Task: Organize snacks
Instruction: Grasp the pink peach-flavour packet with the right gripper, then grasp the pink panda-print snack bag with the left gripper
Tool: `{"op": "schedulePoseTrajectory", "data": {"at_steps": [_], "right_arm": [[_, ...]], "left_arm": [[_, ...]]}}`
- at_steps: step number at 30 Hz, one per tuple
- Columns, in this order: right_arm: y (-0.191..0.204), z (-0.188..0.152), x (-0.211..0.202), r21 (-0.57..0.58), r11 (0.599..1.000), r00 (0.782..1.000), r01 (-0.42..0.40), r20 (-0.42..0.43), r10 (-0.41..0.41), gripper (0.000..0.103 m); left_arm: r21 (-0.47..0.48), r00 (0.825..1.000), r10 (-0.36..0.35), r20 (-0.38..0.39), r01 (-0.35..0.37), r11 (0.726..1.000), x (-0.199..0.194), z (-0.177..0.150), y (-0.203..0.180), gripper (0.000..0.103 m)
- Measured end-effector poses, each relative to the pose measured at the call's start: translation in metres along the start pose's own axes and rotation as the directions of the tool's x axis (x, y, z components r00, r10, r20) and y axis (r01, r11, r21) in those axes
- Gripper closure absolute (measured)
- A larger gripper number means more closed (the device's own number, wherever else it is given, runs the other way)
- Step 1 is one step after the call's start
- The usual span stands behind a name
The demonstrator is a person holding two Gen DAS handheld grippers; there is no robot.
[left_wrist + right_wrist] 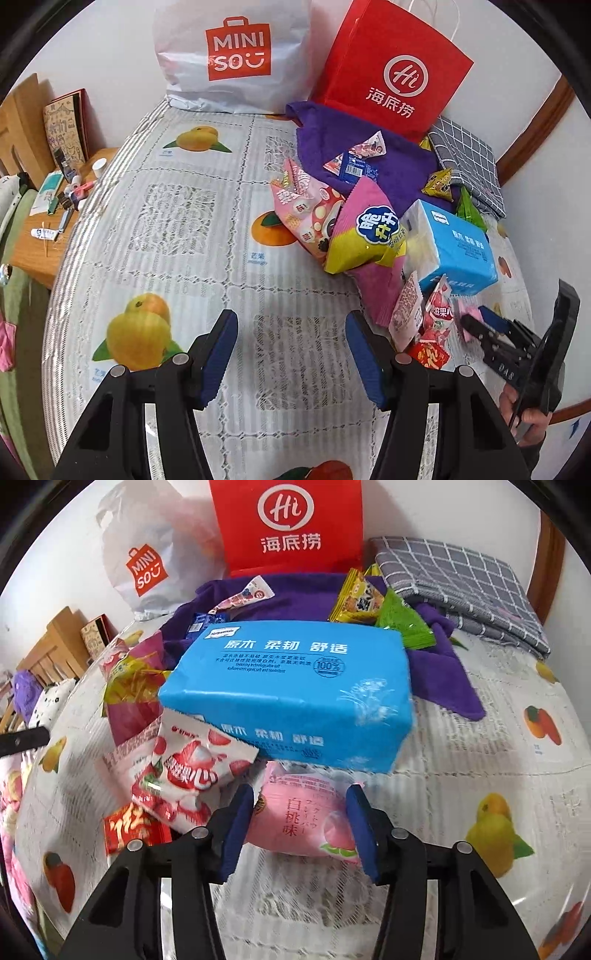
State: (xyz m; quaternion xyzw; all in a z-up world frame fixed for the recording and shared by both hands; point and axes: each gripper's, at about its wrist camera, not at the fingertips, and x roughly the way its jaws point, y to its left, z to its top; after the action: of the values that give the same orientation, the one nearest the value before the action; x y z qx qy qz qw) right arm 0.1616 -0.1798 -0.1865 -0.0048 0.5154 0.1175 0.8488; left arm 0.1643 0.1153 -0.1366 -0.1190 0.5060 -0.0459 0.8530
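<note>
- Your right gripper (300, 825) brackets the glossy pink peach-flavour snack packet (295, 821), pads beside its ends; grip unclear.
- Your left gripper (291, 354) gapes wide, empty, lower centre over the lacy tablecloth (177, 229).

My left gripper (291, 354) and right gripper (301, 830): black frames, ribbed blue pads (218, 354), silver pivot screws.

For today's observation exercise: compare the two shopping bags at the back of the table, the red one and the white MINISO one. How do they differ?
The red bag is stiff paper and stands upright with sharp edges; the white MINISO bag is soft, crumpled and rounded. The red bag carries a white circular Hi logo; the white bag carries a red square logo. The red bag shows white string handles; none are visible on the white bag. Both stand by the wall.
</note>
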Motion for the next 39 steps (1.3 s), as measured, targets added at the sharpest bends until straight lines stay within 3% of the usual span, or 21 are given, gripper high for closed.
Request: {"op": "schedulePoseTrajectory", "data": {"at_steps": [4,12,19,24,27,39], "right_arm": [[0.003,-0.010,0.001,-0.049,0.998,0.999,0.043,0.004,-0.042,0.045],[-0.004,-0.018,-0.001,-0.017,0.999,0.997,0.037,0.075,-0.036,0.047],[-0.024,-0.018,-0.001,-0.006,0.994,0.990,0.108,0.092,-0.107,0.047],[-0.041,-0.019,-0.002,0.053,0.998,0.992,0.045,0.112,-0.051,0.046],[-0.048,-0.017,0.004,0.082,0.996,0.996,0.023,0.087,-0.030,0.041],[-0.049,-0.017,0.004,0.089,0.996,0.996,0.013,0.090,-0.021,0.040]], "left_arm": [[0.003,1.000,-0.018,-0.001,0.018,1.000,0.007,0.003,-0.005,0.045],[0.023,0.999,-0.018,0.027,0.017,1.000,0.011,0.017,-0.006,0.045],[0.032,0.998,-0.026,0.055,0.024,0.999,0.020,0.037,-0.008,0.045],[0.102,0.998,0.005,0.070,-0.012,0.995,0.031,0.057,-0.018,0.045],[0.157,0.998,0.023,0.052,-0.031,0.987,0.042,0.067,-0.026,0.045],[0.239,0.995,0.095,0.018,-0.097,0.966,0.082,0.084,-0.032,0.043]]}}
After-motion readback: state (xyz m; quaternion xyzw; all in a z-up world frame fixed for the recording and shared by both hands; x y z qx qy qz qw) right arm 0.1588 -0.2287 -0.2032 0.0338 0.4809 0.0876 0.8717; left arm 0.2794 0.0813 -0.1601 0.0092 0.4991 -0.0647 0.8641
